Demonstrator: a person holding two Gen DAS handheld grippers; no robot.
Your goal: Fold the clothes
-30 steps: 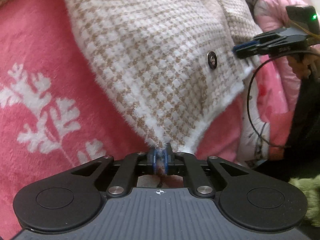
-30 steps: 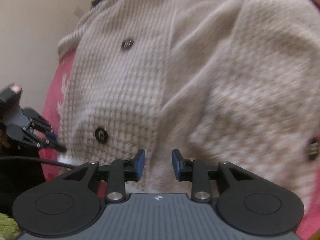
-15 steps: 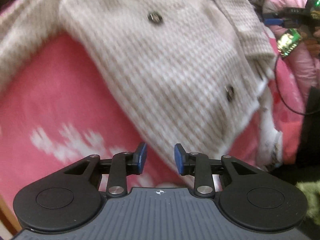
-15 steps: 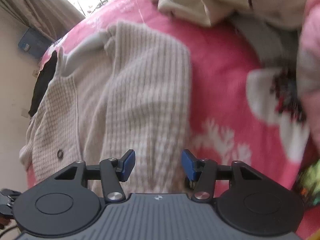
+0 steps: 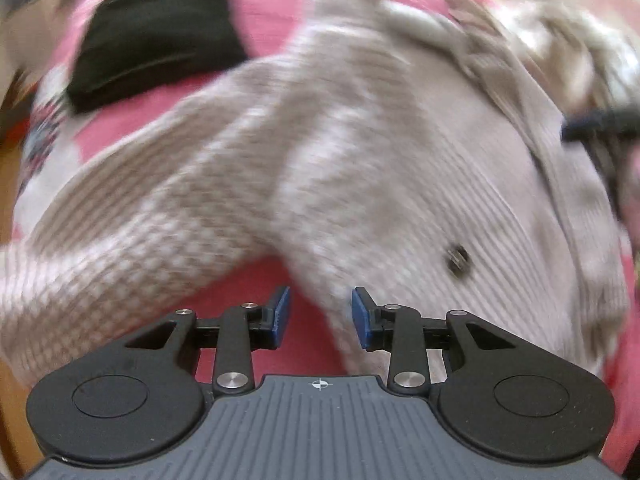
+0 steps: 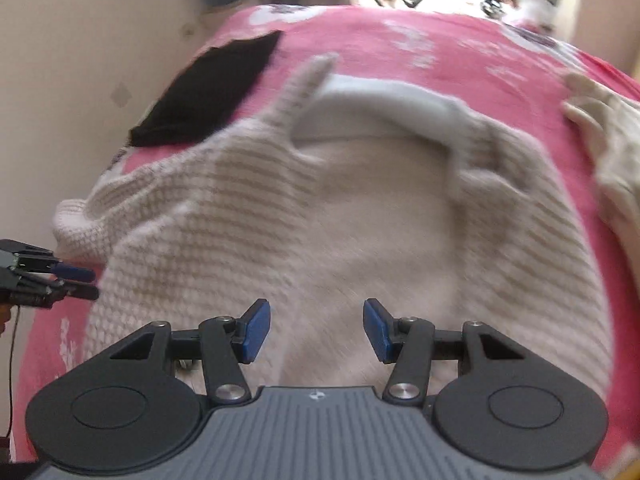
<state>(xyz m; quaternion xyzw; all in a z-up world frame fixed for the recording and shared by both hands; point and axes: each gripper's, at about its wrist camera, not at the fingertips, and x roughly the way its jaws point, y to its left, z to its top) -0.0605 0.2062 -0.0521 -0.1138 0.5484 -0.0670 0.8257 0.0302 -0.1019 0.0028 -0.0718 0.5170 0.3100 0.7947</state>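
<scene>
A beige-and-white houndstooth cardigan (image 5: 360,168) lies spread on a pink blanket (image 5: 264,280), blurred in the left wrist view; one dark button (image 5: 458,258) shows. My left gripper (image 5: 320,312) hovers over its side edge, jaws opening, with no cloth pinched between the blue pads. The right wrist view shows the cardigan (image 6: 248,232) with its pale collar (image 6: 384,96) at the far end. My right gripper (image 6: 316,330) stands open above the fabric and holds nothing. Each gripper shows in the other's view: the right gripper (image 5: 592,124), the left gripper (image 6: 60,276).
A folded black garment (image 6: 212,92) lies on the blanket (image 6: 460,52) beyond the cardigan's left shoulder, close to a cream wall (image 6: 80,60). Another pale garment (image 6: 612,152) lies at the blanket's right. A bright window area lies past the far edge.
My left gripper let go of the cardigan's hem corner and opened. The right jaws widened. Both views swung from the cardigan's lower front up over its body and collar.
</scene>
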